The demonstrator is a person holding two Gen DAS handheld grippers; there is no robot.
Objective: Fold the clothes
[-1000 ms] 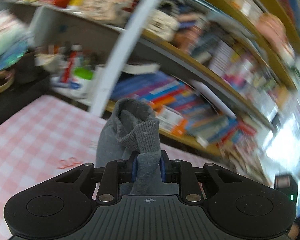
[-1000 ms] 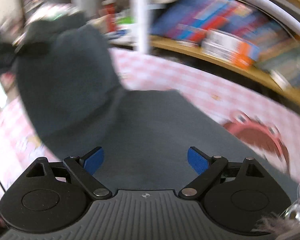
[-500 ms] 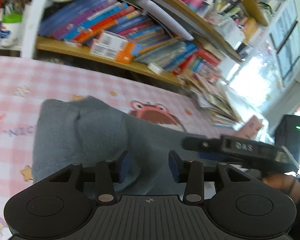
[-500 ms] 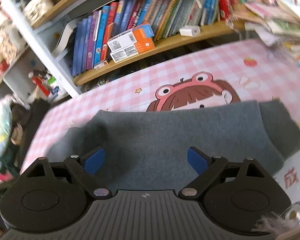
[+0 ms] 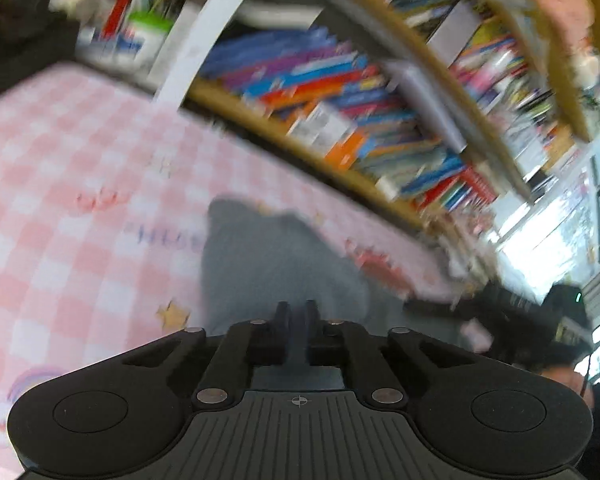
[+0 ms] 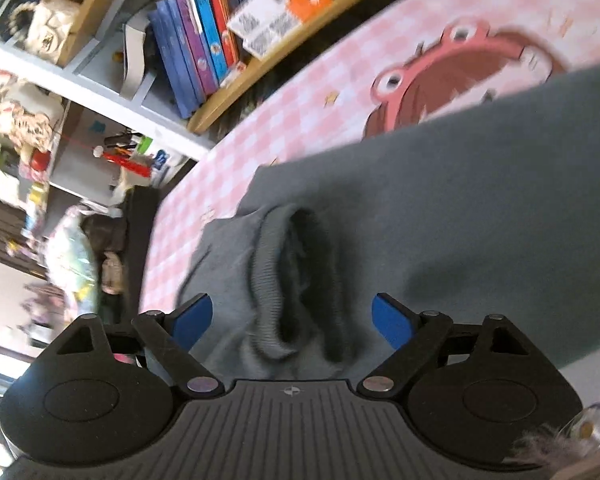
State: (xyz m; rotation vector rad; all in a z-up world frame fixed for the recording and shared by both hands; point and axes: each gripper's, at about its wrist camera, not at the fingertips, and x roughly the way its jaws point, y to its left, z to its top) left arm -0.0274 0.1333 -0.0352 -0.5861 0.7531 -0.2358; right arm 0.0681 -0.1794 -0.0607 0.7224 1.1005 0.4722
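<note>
Grey sweater (image 6: 480,200) lies spread on the pink checked tablecloth (image 5: 60,168), partly covering the cartoon frog-hat print (image 6: 460,76). Bookshelf (image 6: 204,32) runs along the far edge of the table, packed with upright books.

Right gripper (image 6: 292,316): jaws wide apart, blue pads (image 6: 388,320) on either side of the sweater's ribbed cuff (image 6: 268,280). The cuff opening faces the camera, dark inside, bunched between the pads. Neither pad appears to press the cloth. Gripper hangs low over the sweater.

Left gripper (image 5: 298,316): fingers drawn close together, only a narrow slot between them. Picture is badly smeared; grey shows in the slot, but I cannot tell whether cloth is pinched there or just lies behind. The sweater (image 5: 268,264) stretches away in front of this gripper, on the tablecloth. The other black tool is a dark blur at right.
</note>
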